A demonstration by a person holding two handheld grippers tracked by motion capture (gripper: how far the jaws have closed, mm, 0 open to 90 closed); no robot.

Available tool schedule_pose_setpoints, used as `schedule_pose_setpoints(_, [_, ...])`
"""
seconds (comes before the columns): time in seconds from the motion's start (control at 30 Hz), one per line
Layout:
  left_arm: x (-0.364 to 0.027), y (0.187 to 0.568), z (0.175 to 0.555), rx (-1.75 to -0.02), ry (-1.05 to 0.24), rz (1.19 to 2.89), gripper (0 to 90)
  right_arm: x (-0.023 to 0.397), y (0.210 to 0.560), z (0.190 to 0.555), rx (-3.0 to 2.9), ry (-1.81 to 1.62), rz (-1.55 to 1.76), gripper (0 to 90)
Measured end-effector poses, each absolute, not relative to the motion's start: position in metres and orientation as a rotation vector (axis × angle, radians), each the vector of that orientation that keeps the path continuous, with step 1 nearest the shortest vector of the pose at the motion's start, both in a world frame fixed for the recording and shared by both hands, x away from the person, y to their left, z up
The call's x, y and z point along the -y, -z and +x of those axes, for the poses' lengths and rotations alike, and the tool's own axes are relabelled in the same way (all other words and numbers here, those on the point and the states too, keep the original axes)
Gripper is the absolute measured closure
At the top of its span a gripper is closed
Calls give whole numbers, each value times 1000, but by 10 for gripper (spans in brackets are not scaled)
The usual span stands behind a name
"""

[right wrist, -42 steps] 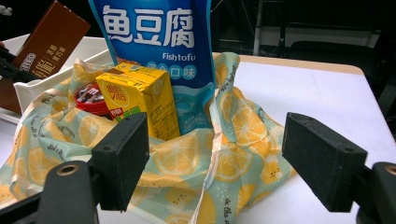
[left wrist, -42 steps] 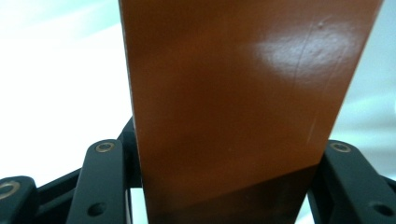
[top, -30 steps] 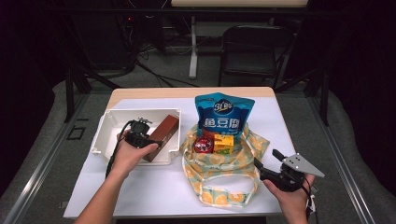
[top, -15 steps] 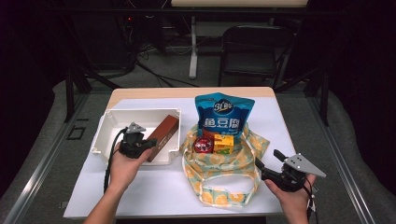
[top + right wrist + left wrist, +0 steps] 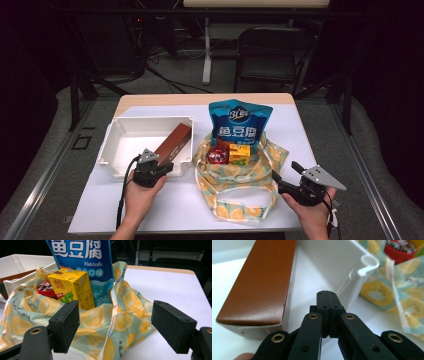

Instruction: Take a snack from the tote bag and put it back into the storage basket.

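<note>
Bin (image 5: pixel 120 145): sitting at the worktop's (image 5: pixel 300 145) left, a brown box (image 5: pixel 172 144) leaning inside along its right wall.
Left tongs (image 5: pixel 161 168): having just clenched, jaws pressing together on nothing, hovering at the bin's near rim beside the box.
Bag (image 5: pixel 240 200): lying mid-worktop, holding a blue pouch (image 5: pixel 240 125), red tub (image 5: pixel 218 155), yellow carton (image 5: pixel 239 153).
Right tongs (image 5: pixel 286 178): standing released, pointing at the bag's near right edge.

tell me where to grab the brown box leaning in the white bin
Take the brown box across its narrow width near the raised upper end, coming from above: it leans on the white bin rim, long brown face up, with both side faces free.
</note>
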State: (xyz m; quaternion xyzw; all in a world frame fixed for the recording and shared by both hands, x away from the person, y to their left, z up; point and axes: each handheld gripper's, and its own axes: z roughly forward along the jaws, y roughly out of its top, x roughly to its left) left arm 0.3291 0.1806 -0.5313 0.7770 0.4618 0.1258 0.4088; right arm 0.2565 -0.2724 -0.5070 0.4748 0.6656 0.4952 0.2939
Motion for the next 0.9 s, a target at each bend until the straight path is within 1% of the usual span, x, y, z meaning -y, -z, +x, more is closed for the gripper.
schedule_pose_setpoints(0.27, [-189,537,329,-1210,-313,1940,900,270,508,257,-1782,-1313,1265,228])
schedule_pose_setpoints(0.9, [-207,539,344,-1293,-335,1894,900,270,510,257,-1780,-1301,1264,230])
